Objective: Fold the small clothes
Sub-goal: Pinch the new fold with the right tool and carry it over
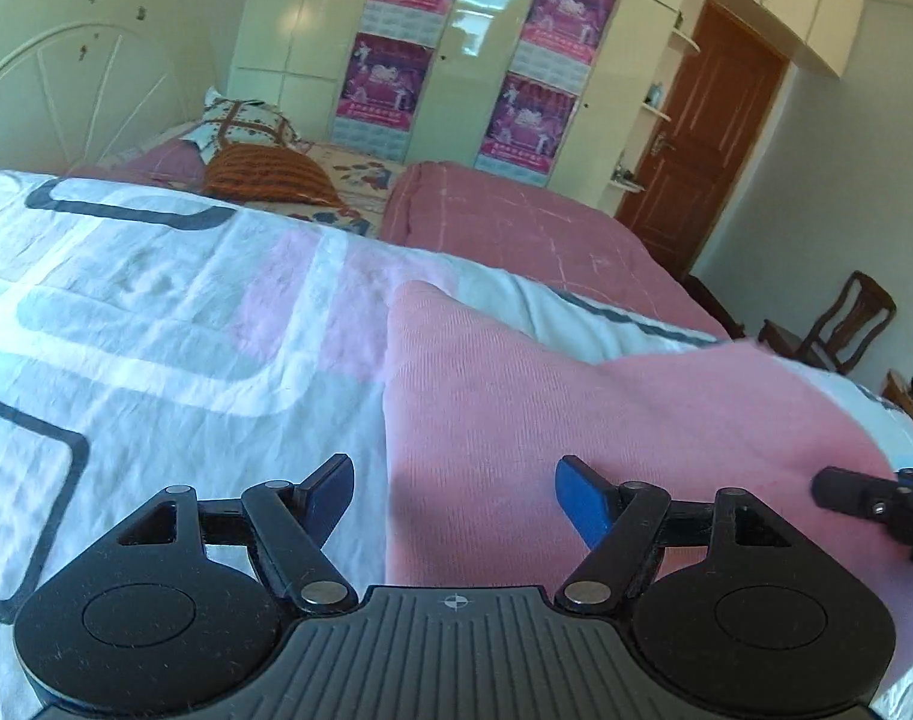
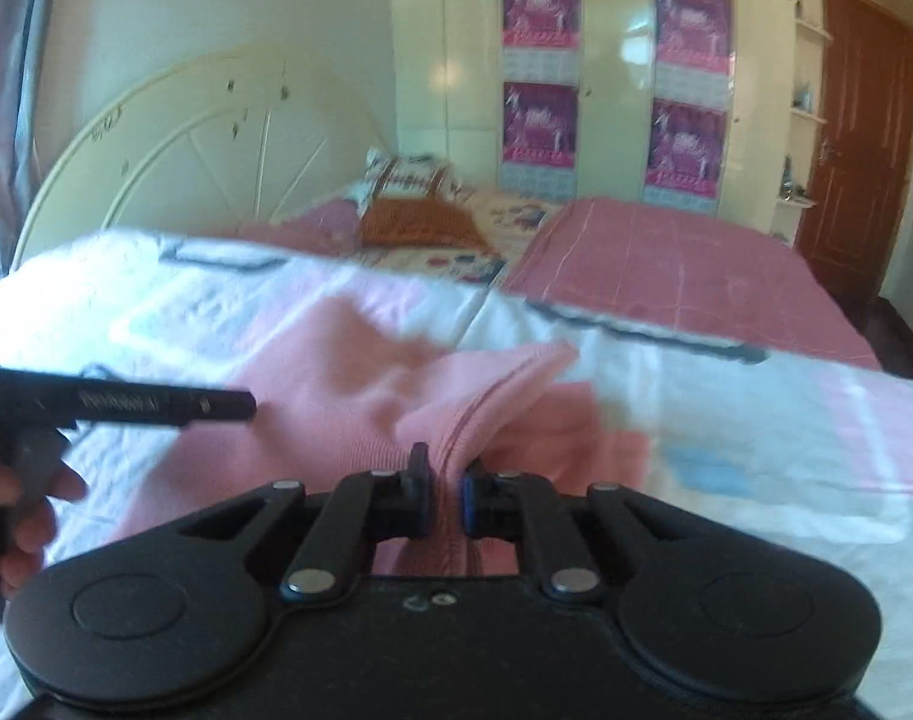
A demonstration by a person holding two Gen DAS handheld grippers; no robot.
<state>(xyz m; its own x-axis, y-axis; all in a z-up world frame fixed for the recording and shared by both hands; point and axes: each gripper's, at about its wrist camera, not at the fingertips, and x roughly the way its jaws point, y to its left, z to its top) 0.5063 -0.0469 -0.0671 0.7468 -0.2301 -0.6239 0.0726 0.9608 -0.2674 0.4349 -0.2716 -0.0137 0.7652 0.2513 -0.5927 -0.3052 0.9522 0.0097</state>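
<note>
A: So, which step is the person on?

B: A fold seems to be under way. The pink garment (image 2: pixel 348 396) lies spread on the white patterned bedspread (image 1: pixel 156 300) at the near end of the bed, and the right tool (image 2: pixel 438 495) has its jaws closed on a bunched ridge of the garment's near edge, the cloth rising from the jaws in a raised crease.

A: And the left tool?

B: The left tool (image 1: pixel 453 495) hovers with its jaws spread wide and nothing between them. In its own view the garment's left border runs just under the gap, with the blue fingertips (image 1: pixel 582 501) on either side of it. From the right view it comes in from the left over the bedspread, near the garment's left side.

A: What does the next move call for?

B: Probably a second hold. The left tool would need to close on the left edge or corner, so both can carry the cloth over evenly. With one pinch only, the knit may drag and wrinkle.

A: Anything in the way?

B: The pillows (image 1: pixel 258 162) and the folded pink blanket (image 1: pixel 516 222) sit well apart, at the far end.
</note>
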